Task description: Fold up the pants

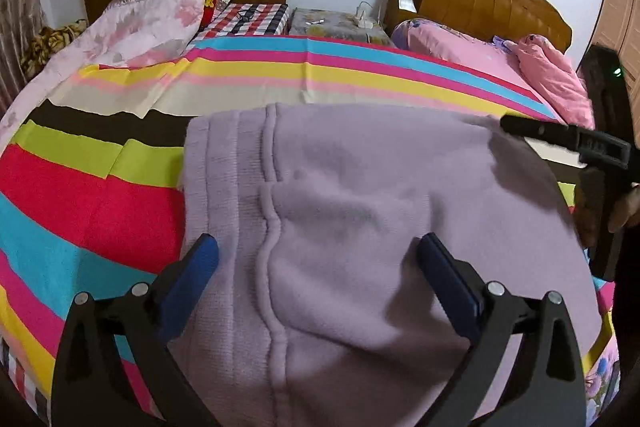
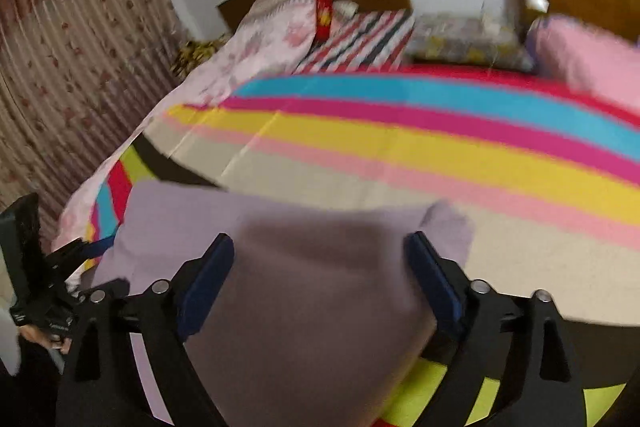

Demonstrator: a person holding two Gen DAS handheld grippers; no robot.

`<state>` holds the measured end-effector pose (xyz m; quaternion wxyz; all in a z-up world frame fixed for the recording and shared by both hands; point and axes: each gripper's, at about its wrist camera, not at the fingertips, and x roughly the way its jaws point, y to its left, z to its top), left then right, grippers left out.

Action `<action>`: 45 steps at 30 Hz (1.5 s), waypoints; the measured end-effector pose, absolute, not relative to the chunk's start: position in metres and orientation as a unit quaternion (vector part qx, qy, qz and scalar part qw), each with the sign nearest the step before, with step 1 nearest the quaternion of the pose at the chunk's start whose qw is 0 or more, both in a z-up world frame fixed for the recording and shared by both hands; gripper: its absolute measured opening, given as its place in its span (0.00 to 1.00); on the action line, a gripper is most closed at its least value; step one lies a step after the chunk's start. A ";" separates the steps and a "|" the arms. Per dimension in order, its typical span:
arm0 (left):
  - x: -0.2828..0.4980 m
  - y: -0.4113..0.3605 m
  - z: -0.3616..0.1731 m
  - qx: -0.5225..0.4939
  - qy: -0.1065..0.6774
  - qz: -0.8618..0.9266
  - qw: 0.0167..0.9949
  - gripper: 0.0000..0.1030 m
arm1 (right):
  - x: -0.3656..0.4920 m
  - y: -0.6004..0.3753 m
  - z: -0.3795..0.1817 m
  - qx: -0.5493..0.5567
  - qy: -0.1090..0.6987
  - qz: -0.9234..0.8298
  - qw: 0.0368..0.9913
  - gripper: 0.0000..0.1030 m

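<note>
The left gripper [image 1: 316,247] is hanging wide open just above the lilac pants [image 1: 360,195], its blue pads [image 1: 200,259] standing apart on either side of the raised seam and gripping nothing. The right gripper [image 2: 320,259] is likewise spread wide over the same cloth with nothing pinched between its pads, though its view is smeared and the far edge of the garment is hard to read. The pants are lying flat on the striped bedspread [image 1: 100,195], directly under and ahead of both tools, with the ribbed waistband running off to the left of the left gripper. Since neither tool is holding fabric, the step in hand is probably picking a fresh hold for the next fold. To do it well, each gripper should be coming down on an outer edge, pinching every layer together, and both should be lifting evenly so the seam stays straight and the cloth is not bunching.
</note>
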<state>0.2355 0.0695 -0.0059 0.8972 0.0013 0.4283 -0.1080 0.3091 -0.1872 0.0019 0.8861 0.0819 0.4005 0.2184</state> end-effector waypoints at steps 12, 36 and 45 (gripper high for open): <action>0.236 0.068 -0.011 0.012 0.423 -0.098 0.901 0.99 | 0.301 -0.196 0.015 0.135 0.386 0.204 0.889 0.85; 0.236 0.067 -0.012 0.014 0.424 -0.081 0.902 0.99 | 0.158 -0.121 -0.012 -0.050 0.417 0.190 0.887 0.90; 0.236 0.068 -0.012 0.012 0.425 -0.081 0.902 0.99 | 0.157 -0.121 -0.017 -0.039 0.411 0.179 0.893 0.94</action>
